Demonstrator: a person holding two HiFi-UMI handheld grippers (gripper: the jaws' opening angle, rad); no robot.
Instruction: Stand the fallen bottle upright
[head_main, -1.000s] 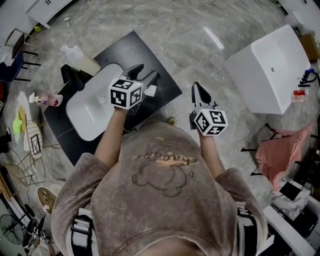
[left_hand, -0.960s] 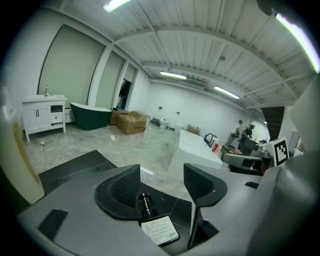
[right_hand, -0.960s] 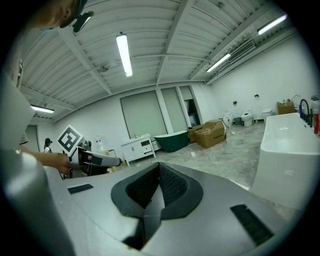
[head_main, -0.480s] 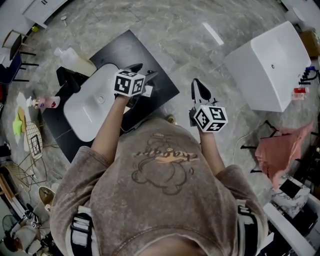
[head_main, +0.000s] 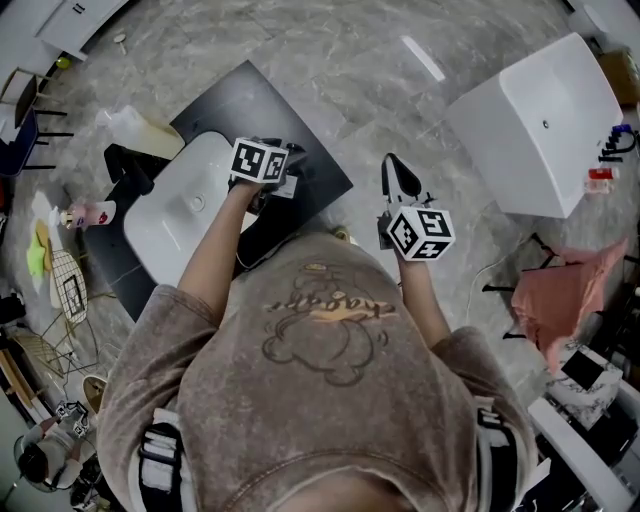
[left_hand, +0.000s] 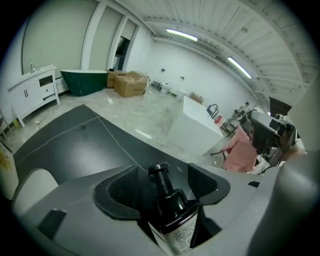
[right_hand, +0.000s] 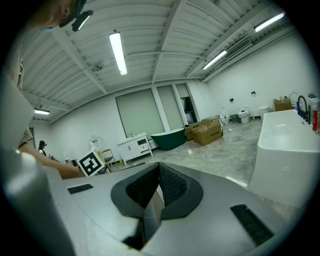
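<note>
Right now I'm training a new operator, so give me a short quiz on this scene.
1. True or false: the right gripper is shut with nothing in it.
2. What lies between the left gripper's jaws? A) a pink cloth B) a dark pump bottle C) a cardboard box
3. Are the left gripper's pads pressing on that bottle?
Key: 1 true. 2 B. 3 No: the jaws have just been opening and stand wide, with gaps on both sides of the bottle's neck.
</note>
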